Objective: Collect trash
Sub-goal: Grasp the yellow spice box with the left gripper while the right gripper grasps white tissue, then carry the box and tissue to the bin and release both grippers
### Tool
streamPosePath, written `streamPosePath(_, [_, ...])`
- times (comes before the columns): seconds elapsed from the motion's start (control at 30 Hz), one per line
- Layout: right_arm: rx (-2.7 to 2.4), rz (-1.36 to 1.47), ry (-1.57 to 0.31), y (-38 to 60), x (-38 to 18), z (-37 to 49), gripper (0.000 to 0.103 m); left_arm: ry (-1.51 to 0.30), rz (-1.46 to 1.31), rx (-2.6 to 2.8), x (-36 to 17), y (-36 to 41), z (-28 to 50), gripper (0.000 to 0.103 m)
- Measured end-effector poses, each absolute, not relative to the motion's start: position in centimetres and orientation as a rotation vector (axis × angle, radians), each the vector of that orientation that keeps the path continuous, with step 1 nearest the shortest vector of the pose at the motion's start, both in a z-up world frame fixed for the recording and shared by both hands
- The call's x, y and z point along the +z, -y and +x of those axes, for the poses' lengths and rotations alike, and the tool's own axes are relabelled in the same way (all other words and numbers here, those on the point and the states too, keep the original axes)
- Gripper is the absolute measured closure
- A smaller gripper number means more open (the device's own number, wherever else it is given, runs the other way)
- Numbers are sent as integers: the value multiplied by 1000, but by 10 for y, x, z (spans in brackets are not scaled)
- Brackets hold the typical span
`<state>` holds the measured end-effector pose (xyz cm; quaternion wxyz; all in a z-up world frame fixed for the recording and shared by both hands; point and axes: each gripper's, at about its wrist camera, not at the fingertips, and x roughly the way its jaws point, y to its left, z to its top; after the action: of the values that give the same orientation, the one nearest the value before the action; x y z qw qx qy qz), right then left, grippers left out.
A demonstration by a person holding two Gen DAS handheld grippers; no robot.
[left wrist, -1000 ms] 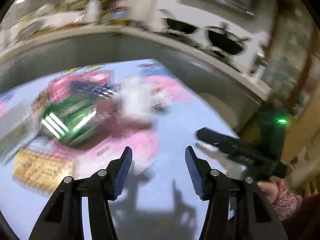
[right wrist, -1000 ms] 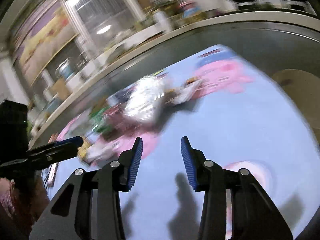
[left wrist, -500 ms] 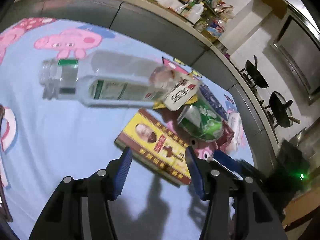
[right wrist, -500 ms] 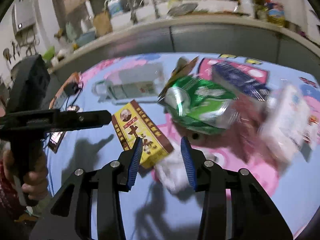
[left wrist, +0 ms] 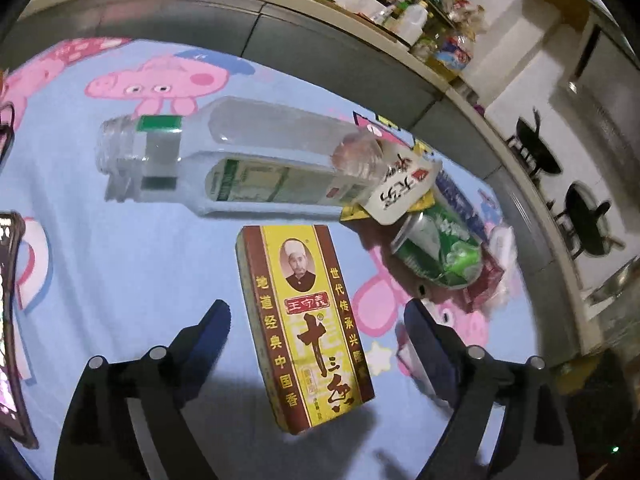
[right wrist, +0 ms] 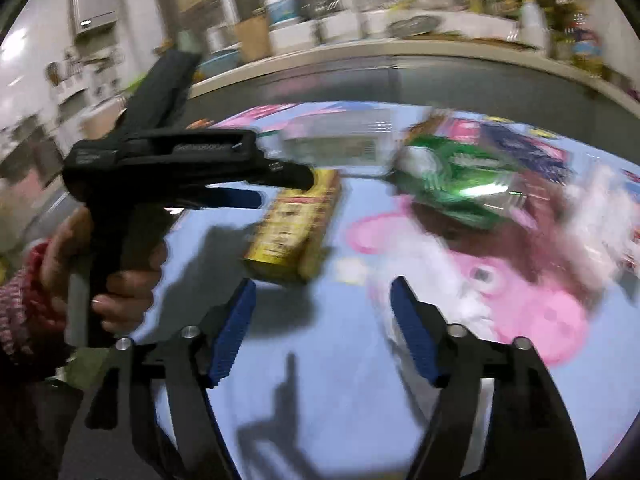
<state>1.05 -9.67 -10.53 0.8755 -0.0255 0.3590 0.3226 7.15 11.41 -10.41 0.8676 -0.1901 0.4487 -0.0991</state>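
Note:
A yellow and brown spice box (left wrist: 304,328) lies flat on the blue cartoon tablecloth (left wrist: 120,260). My left gripper (left wrist: 317,306) straddles it, jaws opening, with a gap at each pad. Beyond it lie a clear capless bottle (left wrist: 240,168), a white packet (left wrist: 404,190), a crushed green can (left wrist: 440,248) and a red wrapper (left wrist: 488,280). In the blurred right wrist view my right gripper (right wrist: 323,285) hovers just short of the box (right wrist: 292,232), jaws opening, nothing between them. A white crumpled tissue (right wrist: 440,280) lies by its right finger. The left gripper (right wrist: 276,188) shows over the box's far end.
A phone (left wrist: 8,320) lies at the table's left edge. A grey kitchen counter (left wrist: 280,20) wraps around the far side, with woks on a stove (left wrist: 536,152) at the right. A hand in a patterned sleeve (right wrist: 120,280) holds the left gripper.
Both grippers swung across the table to the trash pile, and both jaws spread wider. The spice box now lies between the left fingers. The right view slid left, from the tissue towards the box.

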Motion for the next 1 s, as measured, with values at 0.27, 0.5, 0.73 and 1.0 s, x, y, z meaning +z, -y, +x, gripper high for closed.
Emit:
streamPosePath(0.27, [489, -53, -774, 132, -123, 16, 33, -929, -154, -121, -119, -83, 69, 36])
streamPosePath(0.5, [488, -44, -831, 127, -135, 27, 95, -913, -161, -210, -112, -81, 47, 43])
streamPosePath(0.73, [444, 155, -765, 179, -120, 14, 95, -850, -171, -437, -86, -44, 24, 44])
streamPosePath(1.0, [228, 362, -648, 283, -106, -10, 95, -813, -72, -704, -62, 44, 27, 44])
